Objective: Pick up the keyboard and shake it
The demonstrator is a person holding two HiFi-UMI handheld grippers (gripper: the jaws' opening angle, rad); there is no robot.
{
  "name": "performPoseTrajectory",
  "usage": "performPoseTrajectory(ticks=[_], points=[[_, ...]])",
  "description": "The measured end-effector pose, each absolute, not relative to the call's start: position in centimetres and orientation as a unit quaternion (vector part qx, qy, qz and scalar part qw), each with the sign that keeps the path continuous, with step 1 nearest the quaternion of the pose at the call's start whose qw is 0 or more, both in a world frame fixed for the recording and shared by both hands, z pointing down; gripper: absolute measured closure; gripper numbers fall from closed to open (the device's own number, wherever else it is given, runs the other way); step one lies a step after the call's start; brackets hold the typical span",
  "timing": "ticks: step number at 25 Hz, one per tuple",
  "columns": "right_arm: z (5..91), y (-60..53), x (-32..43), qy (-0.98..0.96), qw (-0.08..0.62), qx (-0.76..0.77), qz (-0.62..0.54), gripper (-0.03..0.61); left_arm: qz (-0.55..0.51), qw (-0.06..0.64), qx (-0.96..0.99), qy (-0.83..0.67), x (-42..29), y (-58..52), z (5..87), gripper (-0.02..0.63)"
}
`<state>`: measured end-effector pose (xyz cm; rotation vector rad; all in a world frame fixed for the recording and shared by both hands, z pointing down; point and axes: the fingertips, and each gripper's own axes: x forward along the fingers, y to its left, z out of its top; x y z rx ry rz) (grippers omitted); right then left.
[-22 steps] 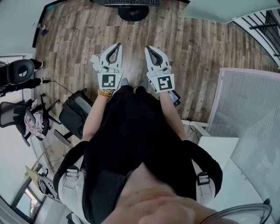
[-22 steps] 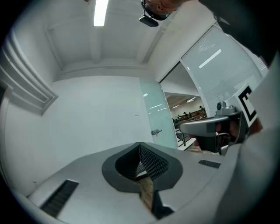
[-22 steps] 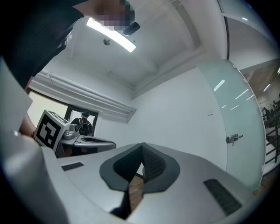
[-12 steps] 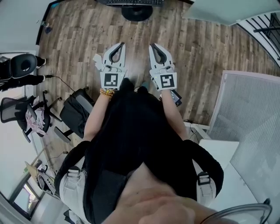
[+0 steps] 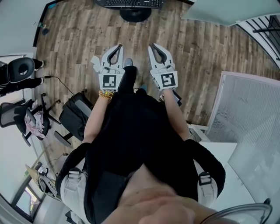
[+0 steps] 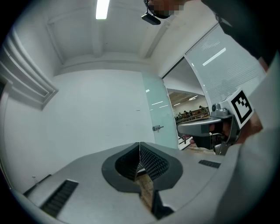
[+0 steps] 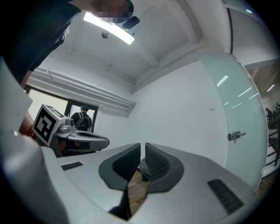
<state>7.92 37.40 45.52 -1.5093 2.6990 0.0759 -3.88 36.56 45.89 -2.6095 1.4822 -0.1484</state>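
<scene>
From the head view, the black keyboard (image 5: 129, 3) lies at the far edge, well apart from the left gripper (image 5: 117, 46) and right gripper (image 5: 153, 45), which are held side by side over the wood-plank floor (image 5: 201, 48).

In the left gripper view, the left gripper (image 6: 139, 151) is pressed together on nothing.

In the right gripper view, the right gripper (image 7: 143, 151) is closed to a thin slit and holds nothing.

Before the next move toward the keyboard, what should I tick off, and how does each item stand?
1. Keyboard in view: ok, partly cut off at the head view's top edge.
2. Left gripper empty: ok, jaws shut on nothing.
3. Right gripper empty: ok, jaws shut on nothing.
4. Jaws opened for the pickup: not ok, both shut.
5. Grippers at the keyboard: not ok, both well short of it.
</scene>
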Motion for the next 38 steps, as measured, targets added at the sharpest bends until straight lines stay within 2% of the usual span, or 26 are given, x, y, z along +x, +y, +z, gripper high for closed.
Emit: performPoseTrajectory(ticks=[11, 26, 38], points=[[43.9, 26.4, 7.2, 0.866, -0.018, -0.497, 0.050, 0.545, -0.016, 0.060, -0.877, 0.477, -4.5, 23.8, 44.6, 0.601], [44.5, 12.3, 2.9, 0.860, -0.086, -0.498, 0.063, 0.540, -0.029, 0.039, -0.866, 0.498, -14.7, 10.1, 46.1, 0.601], [45.8, 5.0, 6.4, 0.860, -0.090, -0.499, 0.065, 0.493, -0.058, 0.039, -0.864, 0.498, -13.2, 3.2, 47.4, 0.600]])
